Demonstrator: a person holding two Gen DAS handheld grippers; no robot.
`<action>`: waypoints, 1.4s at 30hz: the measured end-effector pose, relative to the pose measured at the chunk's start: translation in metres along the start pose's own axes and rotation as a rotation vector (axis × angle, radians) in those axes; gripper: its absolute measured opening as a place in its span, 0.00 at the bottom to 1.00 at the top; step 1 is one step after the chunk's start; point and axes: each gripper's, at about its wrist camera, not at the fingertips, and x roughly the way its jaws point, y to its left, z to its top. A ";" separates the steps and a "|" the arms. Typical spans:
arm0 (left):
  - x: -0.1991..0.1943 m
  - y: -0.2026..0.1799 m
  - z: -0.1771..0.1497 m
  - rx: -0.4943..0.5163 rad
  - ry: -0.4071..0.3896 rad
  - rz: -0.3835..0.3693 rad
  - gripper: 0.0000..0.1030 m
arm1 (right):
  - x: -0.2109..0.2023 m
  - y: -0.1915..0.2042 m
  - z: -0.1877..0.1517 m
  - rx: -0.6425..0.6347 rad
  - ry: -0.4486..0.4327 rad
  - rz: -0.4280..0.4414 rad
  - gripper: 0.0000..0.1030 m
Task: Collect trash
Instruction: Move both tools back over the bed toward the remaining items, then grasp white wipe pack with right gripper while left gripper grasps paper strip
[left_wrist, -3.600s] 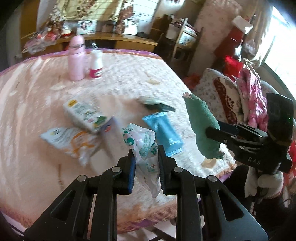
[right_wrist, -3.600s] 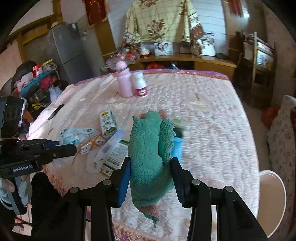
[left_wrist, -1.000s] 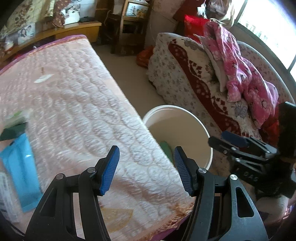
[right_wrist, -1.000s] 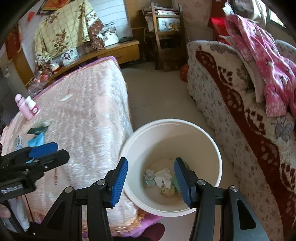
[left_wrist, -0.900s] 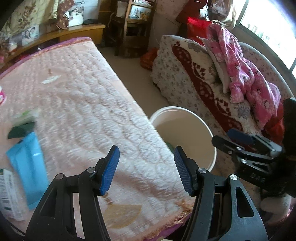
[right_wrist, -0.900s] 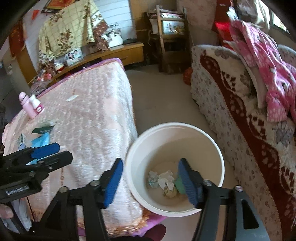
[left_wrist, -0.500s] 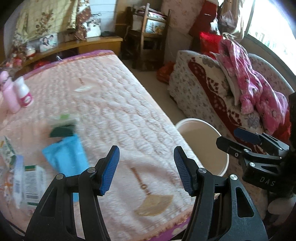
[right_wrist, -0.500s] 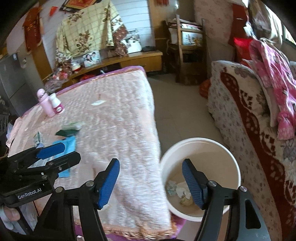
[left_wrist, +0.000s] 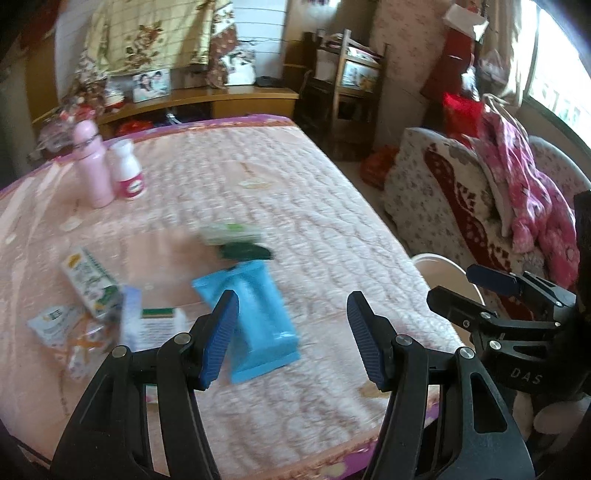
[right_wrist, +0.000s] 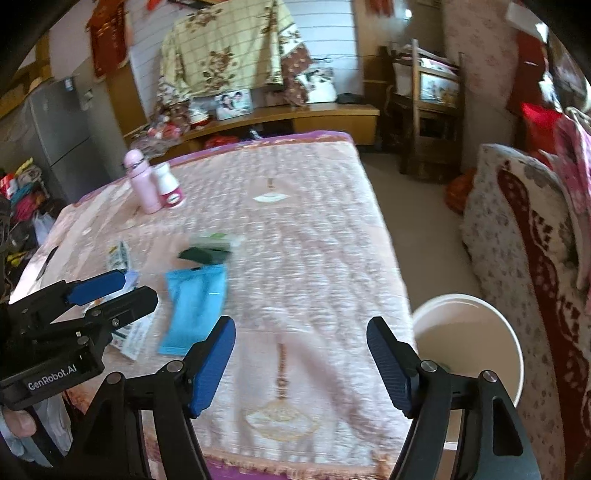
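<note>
Left wrist view: the blue pack (left_wrist: 255, 317) lies flat on the desk (left_wrist: 332, 206), its long axis running from the near edge away toward the far left, one short end toward the camera. Just beyond its far end sits a dark green wrapper (left_wrist: 243, 252) with a pale green one (left_wrist: 231, 232) behind it. Left of the pack lie a carton (left_wrist: 90, 282) and crumpled wrappers (left_wrist: 70, 332). The left tool (left_wrist: 291, 328) hangs above the pack, released and empty. The right tool (right_wrist: 301, 362) is opening, with nothing between its blue pads. A white bucket (right_wrist: 491, 332) stands on the floor beside the desk's right edge. A pink bottle (left_wrist: 92, 166) and a white bottle (left_wrist: 127, 173) stand upright at the far left.
</note>
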 end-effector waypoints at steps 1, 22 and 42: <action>-0.003 0.006 -0.001 -0.008 -0.001 0.009 0.58 | 0.001 0.005 0.001 -0.008 0.001 0.008 0.71; -0.041 0.177 -0.043 -0.276 0.061 0.201 0.58 | 0.058 0.083 0.022 -0.143 0.064 0.100 0.73; 0.013 0.253 -0.057 -0.489 0.144 0.158 0.58 | 0.160 0.088 0.098 -0.047 0.191 0.153 0.73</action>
